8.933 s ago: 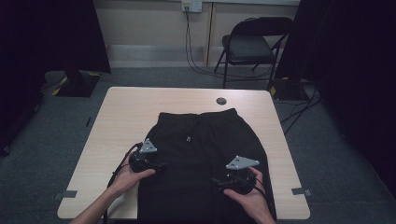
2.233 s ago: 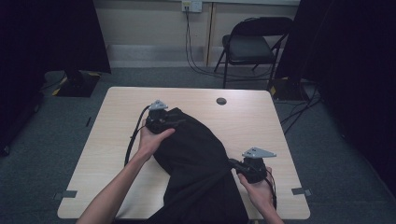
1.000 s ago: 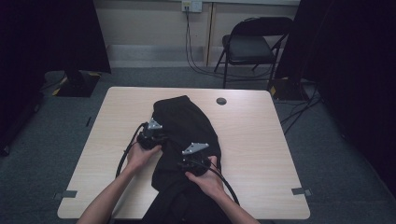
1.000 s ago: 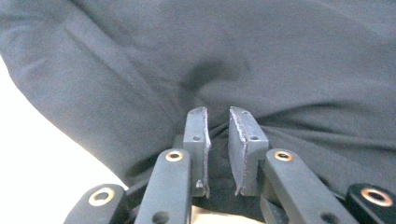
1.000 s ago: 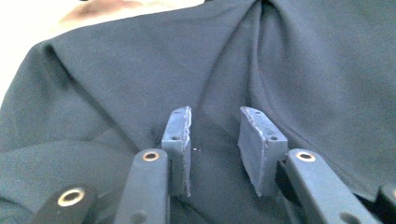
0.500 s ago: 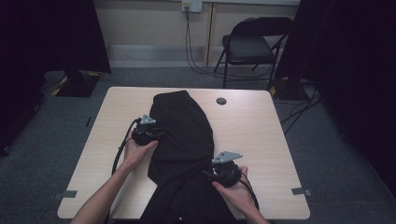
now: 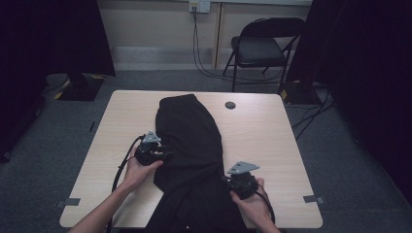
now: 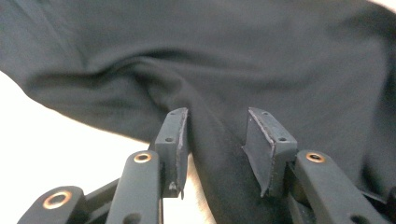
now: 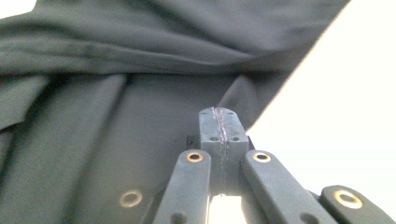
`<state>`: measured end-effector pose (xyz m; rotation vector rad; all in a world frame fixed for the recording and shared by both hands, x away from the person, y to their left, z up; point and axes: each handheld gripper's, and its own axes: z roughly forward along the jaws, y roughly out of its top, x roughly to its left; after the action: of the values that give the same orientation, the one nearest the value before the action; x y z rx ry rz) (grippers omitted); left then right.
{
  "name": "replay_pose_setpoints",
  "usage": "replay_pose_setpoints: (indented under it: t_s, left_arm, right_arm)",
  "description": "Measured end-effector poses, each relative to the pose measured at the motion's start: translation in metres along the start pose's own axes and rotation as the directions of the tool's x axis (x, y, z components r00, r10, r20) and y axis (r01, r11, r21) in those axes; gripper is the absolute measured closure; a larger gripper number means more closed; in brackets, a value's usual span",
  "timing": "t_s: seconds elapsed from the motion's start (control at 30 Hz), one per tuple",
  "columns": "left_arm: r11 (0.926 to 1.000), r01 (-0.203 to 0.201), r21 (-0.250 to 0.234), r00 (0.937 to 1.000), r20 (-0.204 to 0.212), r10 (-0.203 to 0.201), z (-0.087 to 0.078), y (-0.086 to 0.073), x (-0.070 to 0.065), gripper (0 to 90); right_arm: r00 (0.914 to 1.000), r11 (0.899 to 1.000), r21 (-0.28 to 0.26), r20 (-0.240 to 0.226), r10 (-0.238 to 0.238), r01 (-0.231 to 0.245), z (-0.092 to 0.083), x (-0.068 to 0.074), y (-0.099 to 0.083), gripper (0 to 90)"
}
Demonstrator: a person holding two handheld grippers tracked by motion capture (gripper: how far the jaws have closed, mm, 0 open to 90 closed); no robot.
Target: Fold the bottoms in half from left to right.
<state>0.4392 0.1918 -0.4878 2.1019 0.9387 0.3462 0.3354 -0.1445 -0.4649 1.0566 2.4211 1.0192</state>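
No readable text, labels, brand marks, numbers or signs anywhere. Checked the high view and both gripper views: nothing printed or written can be made out on any surface.

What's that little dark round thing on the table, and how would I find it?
Start at the pale wooden table and go to its far edge, toward the folding chair. Just right of the top of the black garment lies a small dark disc: the one loose item on bare wood.
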Motion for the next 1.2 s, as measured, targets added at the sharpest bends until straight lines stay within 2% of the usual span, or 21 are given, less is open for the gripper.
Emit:
replay_pose_setpoints:
  t_s: [0.03, 0.1, 0.13, 0.17, 0.2, 0.23, 0.27, 0.3, 0.33, 0.37, 0.4, 0.47, 0.53, 0.7, 0.77, 0.8, 0.9, 0.97, 1.03, 1.1, 1.2]
  left_arm:
    - [0.9994, -0.023, 0.024, 0.9996, -0.015, 0.024, 0.004, -0.003, -0.001, 57.8]
    - [0.9994, -0.018, 0.031, 0.9998, 0.002, 0.018, 0.008, -0.004, 0.000, 55.3]
    - [0.9995, -0.009, 0.032, 0.9999, 0.007, 0.009, 0.009, -0.004, -0.001, 51.8]
    - [0.9990, -0.015, 0.041, 0.9998, -0.008, 0.015, 0.009, -0.004, -0.002, 52.0]
    - [0.9984, -0.027, 0.050, 0.9993, -0.026, 0.028, 0.009, -0.003, -0.004, 53.1]
    - [0.9982, -0.034, 0.051, 0.9986, -0.039, 0.036, 0.010, -0.002, -0.006, 54.4]
    - [0.9982, -0.034, 0.051, 0.9986, -0.039, 0.036, 0.010, -0.002, -0.006, 54.4]
    - [0.9976, -0.050, 0.048, 0.9977, -0.042, 0.052, 0.011, -0.002, -0.007, 54.4]
    - [0.9976, -0.050, 0.048, 0.9977, -0.042, 0.052, 0.011, -0.002, -0.007, 54.4]
    - [0.9975, -0.058, 0.039, 0.9973, -0.042, 0.060, 0.012, -0.002, -0.006, 54.4]
    - [0.9975, -0.058, 0.039, 0.9973, -0.042, 0.060, 0.012, -0.002, -0.006, 54.4]
    - [0.9984, -0.046, 0.032, 0.9974, -0.054, 0.047, 0.013, -0.002, -0.005, 54.3]
    - [0.9970, -0.073, 0.027, 0.9942, -0.077, 0.075, 0.013, -0.002, -0.004, 54.5]
    - [0.9980, -0.062, -0.004, 0.9924, -0.107, 0.062, 0.015, -0.003, 0.003, 58.8]
    - [0.9994, -0.031, -0.018, 0.9948, -0.098, 0.029, 0.016, -0.004, 0.011, 58.8]
    - [0.9995, -0.019, -0.024, 0.9944, -0.105, 0.016, 0.016, -0.004, 0.013, 58.9]
    - [0.9995, -0.030, 0.011, 0.9913, -0.128, 0.031, 0.016, 0.001, 0.022, 58.8]
    - [1.0000, 0.000, 0.003, 0.9899, -0.142, 0.000, 0.015, 0.000, 0.028, 58.8]
    - [0.9995, 0.027, -0.013, 0.9917, -0.125, -0.029, 0.015, -0.002, 0.031, 58.8]
    - [0.9980, 0.063, 0.004, 0.9898, -0.129, -0.062, 0.013, -0.002, 0.033, 54.3]
    - [0.9986, 0.042, 0.033, 0.9918, -0.122, -0.038, 0.007, -0.002, 0.032, 52.3]
  right_arm:
    - [0.9983, 1.000, -0.004, 0.055, 0.018, -0.018, -0.015, -0.011, -0.009, 89.8]
    - [0.9965, 1.000, 0.002, 0.078, 0.031, -0.031, -0.019, -0.016, -0.014, 89.7]
    - [0.9909, 0.995, 0.005, 0.093, 0.097, -0.098, -0.025, -0.027, -0.025, 88.2]
    - [0.9858, 0.991, 0.019, 0.102, 0.133, -0.136, -0.027, -0.032, -0.029, 85.5]
    - [0.9790, 0.987, 0.040, 0.138, 0.150, -0.157, -0.028, -0.037, -0.032, 81.5]
    - [0.9710, 0.987, 0.024, 0.186, 0.150, -0.158, -0.032, -0.041, -0.033, 68.1]
    - [0.9710, 0.987, 0.024, 0.186, 0.150, -0.158, -0.032, -0.041, -0.033, 68.1]
    - [0.9780, 0.991, -0.034, 0.162, 0.132, -0.128, -0.033, -0.036, -0.025, 62.6]
    - [0.9780, 0.991, -0.034, 0.162, 0.132, -0.128, -0.033, -0.036, -0.025, 62.6]
    - [0.9893, 0.993, -0.060, 0.101, 0.106, -0.100, -0.026, -0.023, -0.012, 58.7]
    - [0.9893, 0.993, -0.060, 0.101, 0.106, -0.100, -0.026, -0.023, -0.012, 58.7]
    - [0.9982, 0.997, -0.060, 0.044, 0.041, -0.038, -0.011, -0.005, 0.002, 56.4]
    - [1.0000, 0.999, -0.052, 0.001, -0.002, 0.002, 0.006, 0.012, 0.017, 53.9]
    - [0.9920, 0.996, -0.022, -0.094, -0.084, 0.083, 0.049, 0.040, 0.041, 49.2]
    - [0.9898, 0.995, -0.026, -0.106, -0.095, 0.093, 0.054, 0.042, 0.043, 48.5]
    - [0.9833, 0.994, -0.037, -0.147, -0.107, 0.103, 0.059, 0.044, 0.045, 49.3]
    - [0.9784, 0.994, -0.040, -0.176, -0.108, 0.103, 0.065, 0.048, 0.047, 48.6]
    - [0.9727, 0.993, -0.038, -0.198, -0.121, 0.116, 0.068, 0.050, 0.047, 48.6]
    - [0.9732, 0.989, -0.036, -0.177, -0.147, 0.143, 0.069, 0.052, 0.046, 47.2]
    - [0.9722, 0.986, -0.044, -0.166, -0.165, 0.159, 0.074, 0.052, 0.049, 43.6]
    - [0.9716, 0.985, -0.060, -0.165, -0.170, 0.162, 0.077, 0.048, 0.053, 42.4]
